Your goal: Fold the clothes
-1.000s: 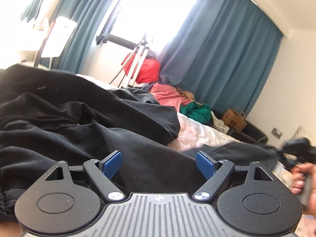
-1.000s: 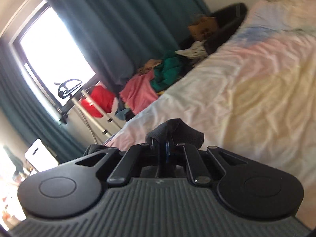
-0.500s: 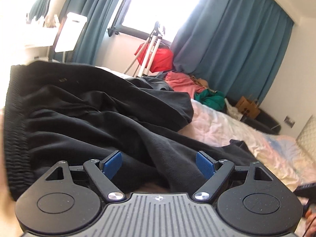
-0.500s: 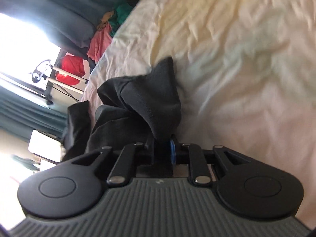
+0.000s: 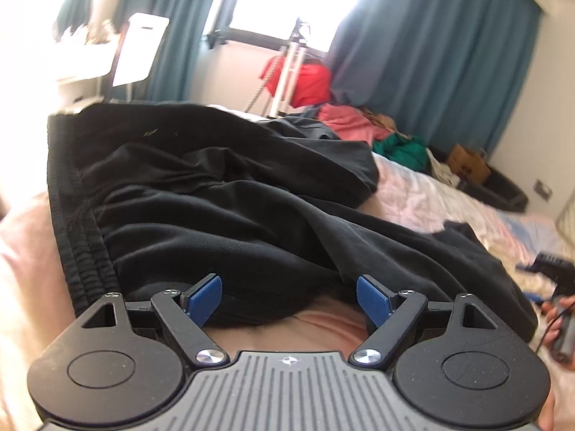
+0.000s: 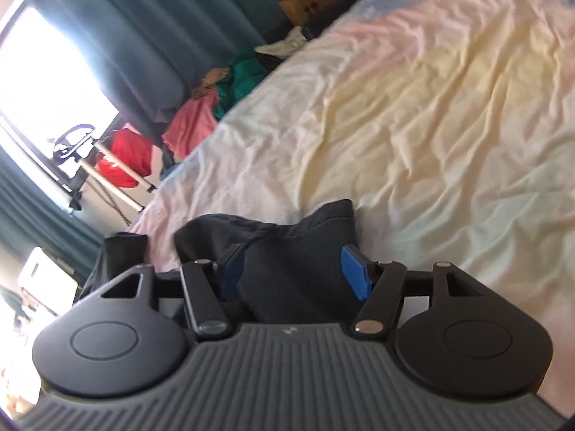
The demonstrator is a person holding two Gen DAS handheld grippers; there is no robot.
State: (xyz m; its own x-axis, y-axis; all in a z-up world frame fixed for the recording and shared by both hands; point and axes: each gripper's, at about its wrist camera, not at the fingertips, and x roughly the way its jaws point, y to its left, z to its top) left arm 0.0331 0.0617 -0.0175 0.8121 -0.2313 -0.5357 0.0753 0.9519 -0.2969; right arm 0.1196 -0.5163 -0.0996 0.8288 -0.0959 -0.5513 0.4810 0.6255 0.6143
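1. The left gripper (image 5: 289, 298) is spread wide with nothing between its blue pads (image 5: 201, 300), low over the near edge of the black trousers (image 5: 230, 212).
2. The trousers lie crumpled across the bed (image 5: 413, 194), their ribbed waistband (image 5: 77, 251) at the left.
3. The right gripper (image 6: 293, 274) is released too, its pads apart on either side of a bunched end of the black trousers (image 6: 287, 248), which sits between them on the pale sheet (image 6: 431, 115).
4. A pile of red, pink and green clothes (image 5: 359, 125) sits beyond the bed, by the teal curtains (image 5: 431, 54).
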